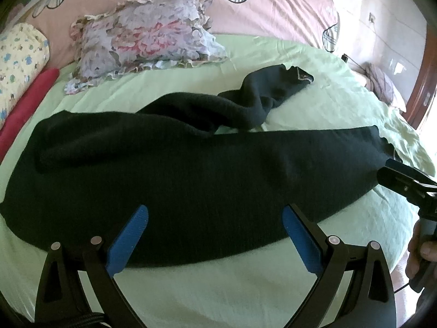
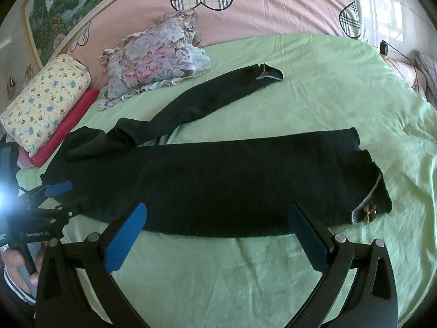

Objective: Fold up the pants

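Both grippers, left (image 1: 215,214) and right (image 2: 217,213), gape wide and hold nothing, poised over the near edge of the black pants (image 2: 218,180). These lie lengthwise on the green sheet (image 2: 314,82), one leg straggling toward the floral pillow (image 2: 155,63).

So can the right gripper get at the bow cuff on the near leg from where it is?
Probably yes. The right gripper is open over the near leg, and the bow cuff lies flat on the green sheet just to its right, with nothing covering it.
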The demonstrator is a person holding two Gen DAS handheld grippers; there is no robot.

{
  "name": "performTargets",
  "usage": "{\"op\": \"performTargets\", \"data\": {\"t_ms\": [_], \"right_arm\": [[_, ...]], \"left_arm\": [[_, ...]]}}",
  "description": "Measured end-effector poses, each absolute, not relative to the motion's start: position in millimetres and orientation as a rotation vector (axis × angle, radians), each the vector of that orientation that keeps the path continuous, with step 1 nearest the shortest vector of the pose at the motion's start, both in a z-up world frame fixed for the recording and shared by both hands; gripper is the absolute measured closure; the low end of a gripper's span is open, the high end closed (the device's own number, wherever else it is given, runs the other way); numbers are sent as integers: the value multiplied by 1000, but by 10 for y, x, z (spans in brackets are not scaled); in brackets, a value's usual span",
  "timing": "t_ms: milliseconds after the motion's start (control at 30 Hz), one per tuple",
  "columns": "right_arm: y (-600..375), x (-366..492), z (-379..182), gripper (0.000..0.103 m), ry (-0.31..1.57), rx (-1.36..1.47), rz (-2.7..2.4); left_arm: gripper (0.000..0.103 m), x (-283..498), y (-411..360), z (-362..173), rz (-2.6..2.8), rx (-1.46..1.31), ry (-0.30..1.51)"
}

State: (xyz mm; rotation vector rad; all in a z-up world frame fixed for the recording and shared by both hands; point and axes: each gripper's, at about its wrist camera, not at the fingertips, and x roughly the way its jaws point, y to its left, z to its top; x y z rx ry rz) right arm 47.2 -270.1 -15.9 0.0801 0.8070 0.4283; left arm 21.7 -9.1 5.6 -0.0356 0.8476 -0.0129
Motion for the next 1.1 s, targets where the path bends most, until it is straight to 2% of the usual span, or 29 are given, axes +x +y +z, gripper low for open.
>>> {"op": "performTargets", "data": {"t_ms": [233,567,1100], "right_arm": [[-2703,585,-96,0,867,86,417],[-2716,840,7,0,797,87,408],[-2742,1956,219,0,809,171,396]], "left_arm": [[4,339,-129,151,-18,0,833],[4,666,-213,241,-39,56,833],[4,1472,-456,110,-85,245,897]]}}
